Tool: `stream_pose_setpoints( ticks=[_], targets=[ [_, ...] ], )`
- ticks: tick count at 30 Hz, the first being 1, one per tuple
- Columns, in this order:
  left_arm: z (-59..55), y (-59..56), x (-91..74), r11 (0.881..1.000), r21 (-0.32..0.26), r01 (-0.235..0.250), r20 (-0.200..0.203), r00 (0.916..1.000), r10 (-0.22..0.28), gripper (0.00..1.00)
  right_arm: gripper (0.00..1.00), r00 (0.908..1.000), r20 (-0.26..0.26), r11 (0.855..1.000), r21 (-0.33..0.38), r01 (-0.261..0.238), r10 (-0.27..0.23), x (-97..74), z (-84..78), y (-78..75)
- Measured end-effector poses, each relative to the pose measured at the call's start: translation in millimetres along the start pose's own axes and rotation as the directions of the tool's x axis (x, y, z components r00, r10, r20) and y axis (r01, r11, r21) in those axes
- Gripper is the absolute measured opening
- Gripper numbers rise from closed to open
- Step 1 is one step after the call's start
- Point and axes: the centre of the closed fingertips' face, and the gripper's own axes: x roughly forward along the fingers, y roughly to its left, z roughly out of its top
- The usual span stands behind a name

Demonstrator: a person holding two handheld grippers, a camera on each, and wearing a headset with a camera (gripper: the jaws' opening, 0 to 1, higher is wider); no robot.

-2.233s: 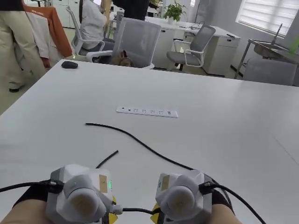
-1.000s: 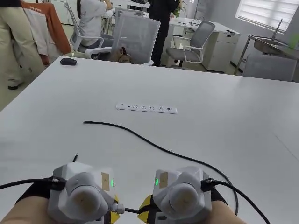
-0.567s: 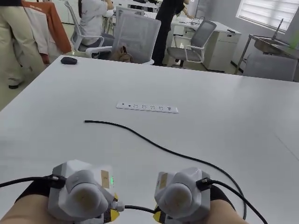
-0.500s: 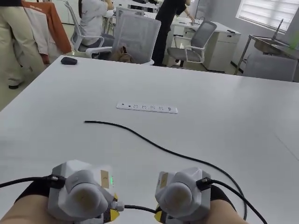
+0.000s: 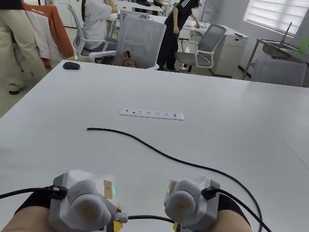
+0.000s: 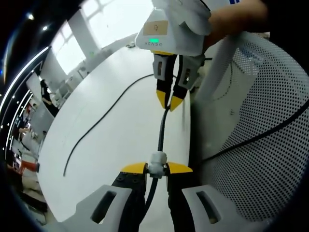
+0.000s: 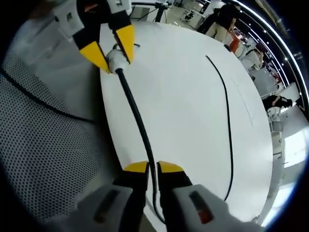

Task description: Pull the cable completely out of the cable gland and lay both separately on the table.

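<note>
Clamping the left gripper (image 6: 157,170) on the white cable gland (image 6: 157,162), with a yellow jaw tip pressing on each side of it, just over the near edge of the table (image 6: 120,125). Pinching the black cable (image 7: 138,121) in the right gripper (image 7: 153,168), with the jaws almost together and only the cable between them. Holding the two grippers tip to tip, a little apart, at the bottom of the head view, close to the person's body. Stretching a short, nearly straight run of cable between them. Passing right through the gland at the left end and coming out behind it, between that gripper's jaws. Trailing away behind the right gripper, curving round on the right and then lying in a long bend across the tabletop toward the left. Ending with the free tip resting near the white power strip (image 5: 151,115) but apart from it. Lying flat near the middle of the table, that strip. Sitting by the far left corner, a dark mouse (image 5: 71,66). Showing a white mesh panel (image 6: 251,121) just beside the grippers in both gripper views. Standing and sitting beyond the table, several people (image 5: 99,21) among grey office chairs (image 5: 141,38).
</note>
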Motion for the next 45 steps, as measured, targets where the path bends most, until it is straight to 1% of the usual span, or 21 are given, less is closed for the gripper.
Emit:
stream_pose_setpoints(
  ticks=[3, 5, 6, 10, 11, 12, 13, 14, 17, 18, 19, 20, 21, 22, 24, 25, 33, 35, 37, 42, 45],
  targets=[
    [-0.3, -0.7, 0.2, 1.0, -0.003, 0.004, 0.0, 1.0, -0.004, 0.17, 0.15, 0.9997, 0.015, 0.999, -0.033, -0.019, 0.019, 1.6, 6.2, 7.3],
    [0.4, -2.0, 0.6, 1.0, 0.001, 0.008, 0.0, 1.0, -0.008, 0.17, 0.17, 0.9988, 0.037, 0.998, -0.05, -0.031, 0.033, 0.5, 12.7, 10.9],
    [0.6, -2.2, 0.7, 1.0, 0.002, 0.009, -0.001, 1.0, -0.009, 0.17, 0.18, 0.9932, 0.099, 0.995, -0.087, -0.054, 0.062, -0.8, 25.9, 17.3],
    [1.7, -1.9, 0.5, 1.0, 0.004, 0.008, 0.003, 1.0, -0.008, 0.17, 0.19, 0.9775, 0.183, 0.991, -0.106, -0.087, 0.105, -7.0, 44.1, 27.1],
    [2.1, -1.5, 0.3, 1.0, 0.003, 0.006, 0.006, 1.0, -0.006, 0.17, 0.19, 0.9762, 0.188, 0.99, -0.105, -0.09, 0.109, -7.1, 45.4, 28.1],
    [3.1, -1.1, 0.0, 1.0, 0.0, 0.004, 0.01, 0.9999, -0.004, 0.17, 0.2, 0.9698, 0.209, 0.988, -0.116, -0.103, 0.126, -9.1, 50.4, 32.2],
    [3.6, -0.9, -0.1, 1.0, 0.0, 0.004, 0.012, 0.9999, -0.004, 0.17, 0.2, 0.9679, 0.216, 0.987, -0.121, -0.104, 0.129, -9.7, 52.1, 33.1],
    [4.2, -0.7, 0.0, 1.0, 0.001, 0.003, 0.015, 0.9999, -0.003, 0.17, 0.2, 0.9591, 0.252, 0.985, -0.142, -0.095, 0.129, -13.3, 60.1, 34.7],
    [6.2, -3.7, 0.5, 1.0, 0.009, 0.011, 0.019, 0.9998, -0.011, 0.17, 0.2, 0.9408, 0.303, 0.982, -0.153, -0.108, 0.151, -17.7, 72.1, 40.4],
    [7.7, -6.3, 1.0, 1.0, 0.019, 0.019, 0.022, 0.9996, -0.019, 0.17, 0.19, 0.939, 0.314, 0.983, -0.157, -0.094, 0.14, -19.5, 74.5, 39.3],
    [8.9, -8.0, 1.3, 0.999, 0.025, 0.024, 0.026, 0.9994, -0.025, 0.17, 0.16, 0.9303, 0.35, 0.982, -0.18, -0.049, 0.111, -23.6, 82.9, 34.0],
    [10.0, -9.3, 1.5, 0.999, 0.032, 0.028, 0.029, 0.9992, -0.029, 0.17, 0.14, 0.9237, 0.366, 0.983, -0.177, -0.05, 0.113, -25.9, 85.8, 34.1],
    [11.5, -10.0, 1.5, 0.999, 0.039, 0.028, 0.031, 0.9991, -0.029, 0.17, 0.12, 0.9125, 0.389, 0.986, -0.151, -0.071, 0.125, -28.1, 89.7, 35.7],
    [12.2, -9.9, 1.5, 0.999, 0.04, 0.028, 0.033, 0.999, -0.03, 0.17, 0.1, 0.9108, 0.391, 0.986, -0.143, -0.081, 0.132, -28.4, 89.5, 36.3],
    [13.7, -9.3, 1.4, 0.999, 0.042, 0.027, 0.041, 0.9988, -0.028, 0.17, 0.05, 0.9174, 0.376, 0.984, -0.161, -0.075, 0.131, -26.4, 87.0, 35.9],
    [14.5, -8.3, 1.1, 0.999, 0.04, 0.023, 0.046, 0.9986, -0.025, 0.17, 0.03, 0.9166, 0.376, 0.984, -0.159, -0.08, 0.135, -26.0, 87.1, 37.2],
    [14.3, -8.2, 0.9, 0.999, 0.039, 0.023, 0.045, 0.9987, -0.025, 0.17, 0.03, 0.9236, 0.363, 0.984, -0.163, -0.067, 0.123, -24.3, 86.3, 37.0],
    [10.8, -4.3, 0.3, 0.999, 0.036, 0.01, 0.034, 0.9994, -0.011, 0.17, 0.03, 0.935, 0.339, 0.986, -0.159, -0.054, 0.106, -21.1, 81.6, 33.0],
    [9.3, -2.3, -0.7, 1.0, 0.026, 0.005, 0.034, 0.9994, -0.006, 0.17, 0.03, 0.9411, 0.324, 0.987, -0.153, -0.049, 0.097, -19.9, 77.6, 30.6],
    [10.1, -0.1, -1.4, 1.0, 0.021, -0.007, 0.035, 0.9994, 0.006, 0.17, 0.02, 0.949, 0.305, 0.99, -0.131, -0.041, 0.08, -18.2, 71.3, 24.8],
    [9.0, 1.4, -1.4, 1.0, 0.021, -0.012, 0.03, 0.9995, 0.012, 0.17, 0.02, 0.958, 0.279, 0.992, -0.126, -0.032, 0.067, -15.9, 65.9, 21.8]
  ],
)
